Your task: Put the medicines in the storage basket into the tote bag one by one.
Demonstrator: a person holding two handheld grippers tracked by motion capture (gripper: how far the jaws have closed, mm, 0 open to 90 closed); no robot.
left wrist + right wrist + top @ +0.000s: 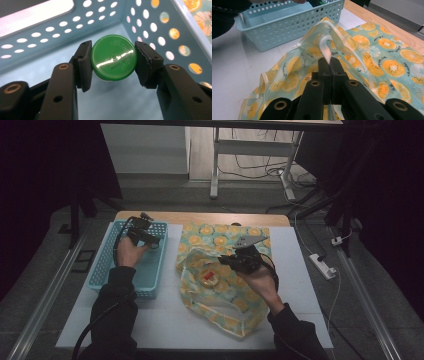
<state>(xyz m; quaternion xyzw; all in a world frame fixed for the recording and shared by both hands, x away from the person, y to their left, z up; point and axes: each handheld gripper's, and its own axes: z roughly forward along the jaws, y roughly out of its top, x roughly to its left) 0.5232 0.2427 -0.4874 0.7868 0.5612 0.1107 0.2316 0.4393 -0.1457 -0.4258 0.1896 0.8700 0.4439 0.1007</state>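
Jaws clamping green cap, bag handle

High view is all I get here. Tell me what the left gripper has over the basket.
Observer: The left gripper is clamped on a green round cap, one pad on each side.
Operator: Say where it hangs.
Observer: Inside the blue basket, above its floor, near a corner of the perforated walls.
Operator: Now report the right gripper.
Observer: The right gripper has its jaws shut on the clear handle strip of the orange-print bag, lifting the bag's edge off the table.
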